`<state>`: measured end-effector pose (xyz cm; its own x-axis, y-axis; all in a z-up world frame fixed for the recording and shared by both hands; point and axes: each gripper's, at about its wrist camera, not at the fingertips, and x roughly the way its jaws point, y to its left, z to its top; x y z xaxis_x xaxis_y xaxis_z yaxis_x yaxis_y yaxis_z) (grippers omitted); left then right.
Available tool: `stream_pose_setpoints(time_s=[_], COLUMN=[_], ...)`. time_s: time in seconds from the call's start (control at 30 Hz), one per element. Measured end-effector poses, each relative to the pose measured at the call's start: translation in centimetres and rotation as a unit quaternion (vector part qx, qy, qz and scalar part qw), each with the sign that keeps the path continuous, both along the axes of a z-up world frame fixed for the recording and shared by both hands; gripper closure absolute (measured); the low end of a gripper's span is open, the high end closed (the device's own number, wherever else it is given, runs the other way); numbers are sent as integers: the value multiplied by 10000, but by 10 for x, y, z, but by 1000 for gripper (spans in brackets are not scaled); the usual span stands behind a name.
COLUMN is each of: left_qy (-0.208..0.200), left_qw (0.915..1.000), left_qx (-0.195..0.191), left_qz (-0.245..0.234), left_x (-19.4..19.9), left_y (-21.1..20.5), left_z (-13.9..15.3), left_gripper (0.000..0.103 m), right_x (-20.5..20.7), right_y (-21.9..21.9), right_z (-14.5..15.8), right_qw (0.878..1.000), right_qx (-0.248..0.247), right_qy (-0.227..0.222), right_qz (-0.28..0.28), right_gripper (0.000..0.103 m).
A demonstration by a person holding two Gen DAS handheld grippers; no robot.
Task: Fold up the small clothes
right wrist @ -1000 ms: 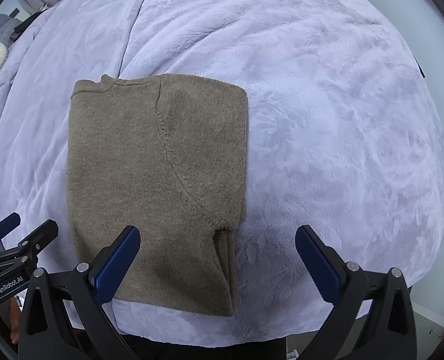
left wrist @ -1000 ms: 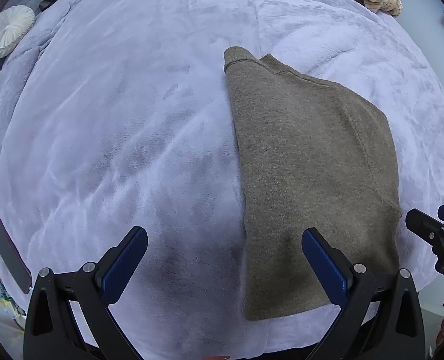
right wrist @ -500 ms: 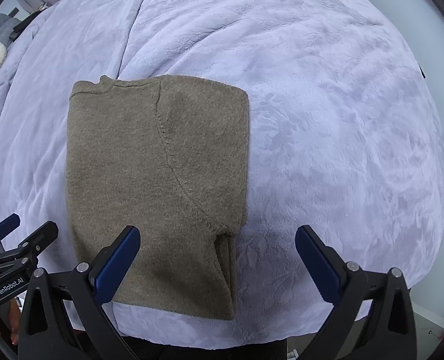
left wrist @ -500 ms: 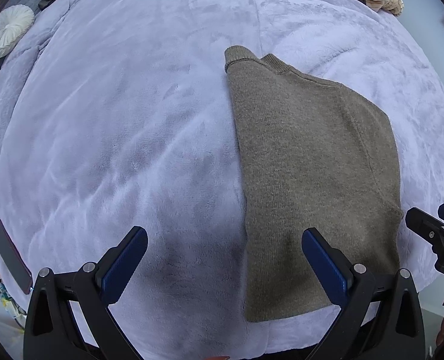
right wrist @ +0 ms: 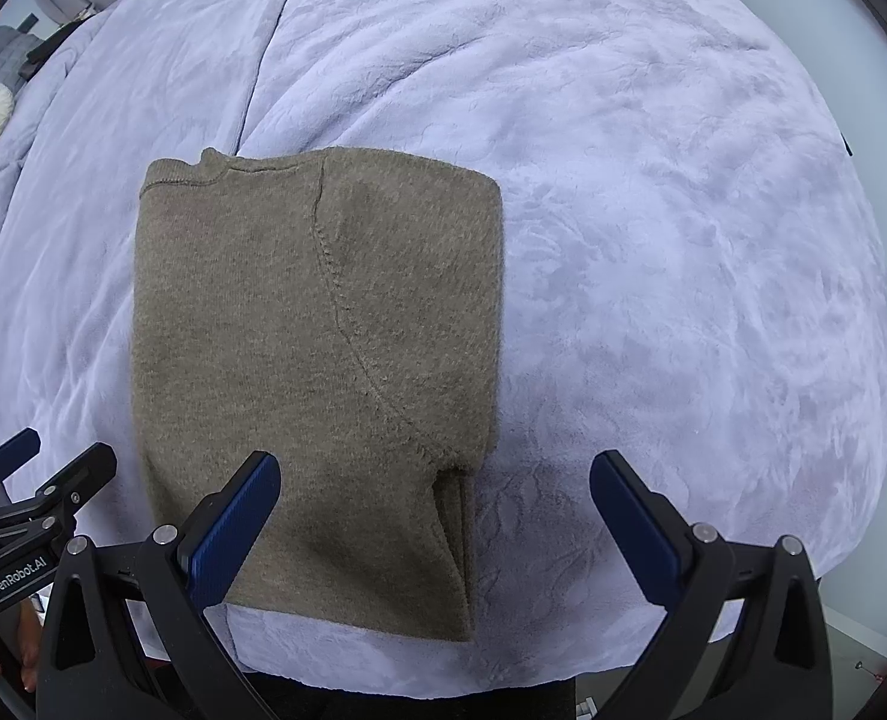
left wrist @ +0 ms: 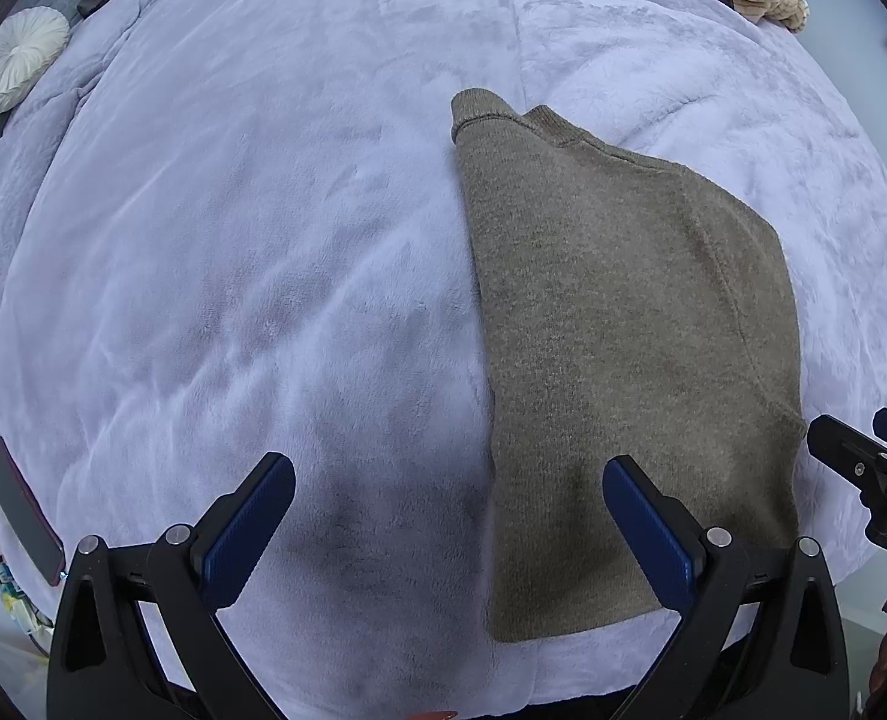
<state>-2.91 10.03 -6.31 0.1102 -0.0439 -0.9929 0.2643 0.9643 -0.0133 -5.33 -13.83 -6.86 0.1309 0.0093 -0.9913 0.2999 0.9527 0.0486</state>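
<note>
Sweater [right wrist: 317,372], olive knit, lying flat on the lavender bed cover [right wrist: 653,210] near its front edge, already folded lengthwise into a narrow rectangle with the collar at the far end and the sleeve tucked under. Left gripper [left wrist: 449,531] and right gripper [right wrist: 434,525] hover above the near hem, jaws spread wide and grasping nothing. The step in hand appears to be the crosswise fold: the next move likely calls for each gripper to pinch a near corner of the hem and carry it toward the collar.
</note>
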Motion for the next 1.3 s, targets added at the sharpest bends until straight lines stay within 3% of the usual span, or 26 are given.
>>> stream_pose_setpoints(time_s=[1.3], left_qy=[33], left_qw=[10000], left_qx=[63], left_qz=[49], left_x=[3], left_y=[2], left_z=[0], left_gripper=[0], right_x=[0], right_y=[4], right_z=[-2], right_qw=[10000], right_qx=[-6], right_qy=[12], right_qz=[22], right_gripper=[0])
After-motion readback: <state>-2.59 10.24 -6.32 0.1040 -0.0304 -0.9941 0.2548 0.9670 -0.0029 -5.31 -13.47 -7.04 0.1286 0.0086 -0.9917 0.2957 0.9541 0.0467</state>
